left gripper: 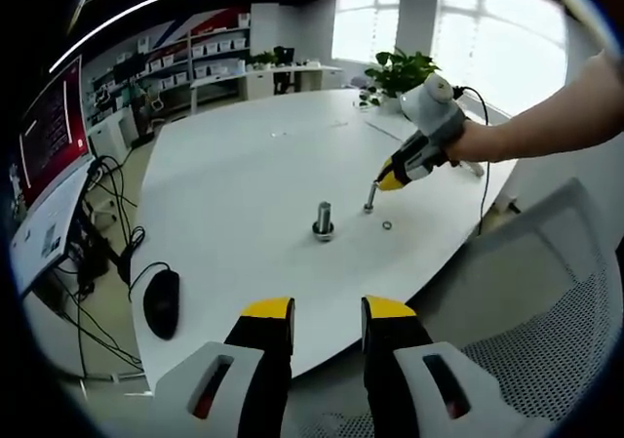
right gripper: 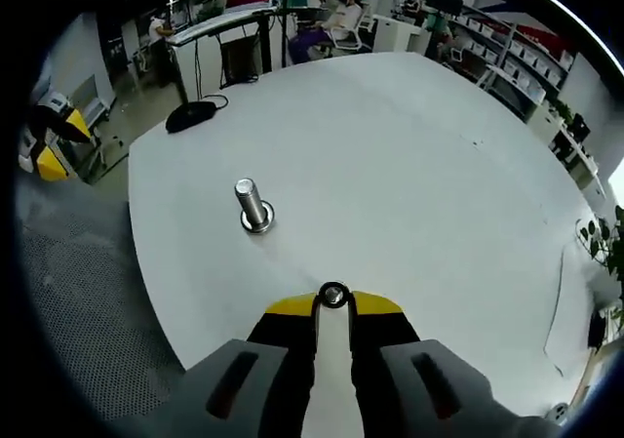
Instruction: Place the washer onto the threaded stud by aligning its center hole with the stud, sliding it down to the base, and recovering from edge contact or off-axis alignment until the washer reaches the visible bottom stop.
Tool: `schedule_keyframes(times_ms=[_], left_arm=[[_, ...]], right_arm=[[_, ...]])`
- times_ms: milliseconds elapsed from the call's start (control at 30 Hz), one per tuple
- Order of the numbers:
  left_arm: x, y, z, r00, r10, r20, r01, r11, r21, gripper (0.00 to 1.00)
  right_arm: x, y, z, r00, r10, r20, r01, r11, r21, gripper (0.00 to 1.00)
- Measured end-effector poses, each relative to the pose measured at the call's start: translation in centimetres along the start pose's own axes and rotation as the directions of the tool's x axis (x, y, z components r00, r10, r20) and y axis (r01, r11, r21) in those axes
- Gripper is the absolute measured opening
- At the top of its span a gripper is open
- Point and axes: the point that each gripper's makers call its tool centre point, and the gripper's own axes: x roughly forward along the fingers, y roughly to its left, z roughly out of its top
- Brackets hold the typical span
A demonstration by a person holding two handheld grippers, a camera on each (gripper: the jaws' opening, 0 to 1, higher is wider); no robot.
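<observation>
A threaded steel stud stands upright on a round base on the white table. In the right gripper view the stud is ahead and to the left. My right gripper is shut on a small metal washer, pinched at its yellow tips. From the left gripper view, the right gripper hovers to the right of the stud, with the washer held just above the table. A second small ring lies on the table nearby. My left gripper is open off the table's near edge and holds nothing.
A black mouse with its cable lies near the table's left edge. A mesh chair stands beside the table at the lower right. A potted plant sits at the far side. A monitor stands at the far left.
</observation>
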Motion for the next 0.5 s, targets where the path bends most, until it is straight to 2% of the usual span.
schedule_keyframes(times_ms=[500], left_arm=[[0.03,0.17,0.03,1.0,0.005,0.003,-0.005,1.0,-0.004,0.25]], right_arm=[[0.85,-0.09,-0.13,0.999,0.009,-0.044,-0.01,1.0,-0.026,0.14]])
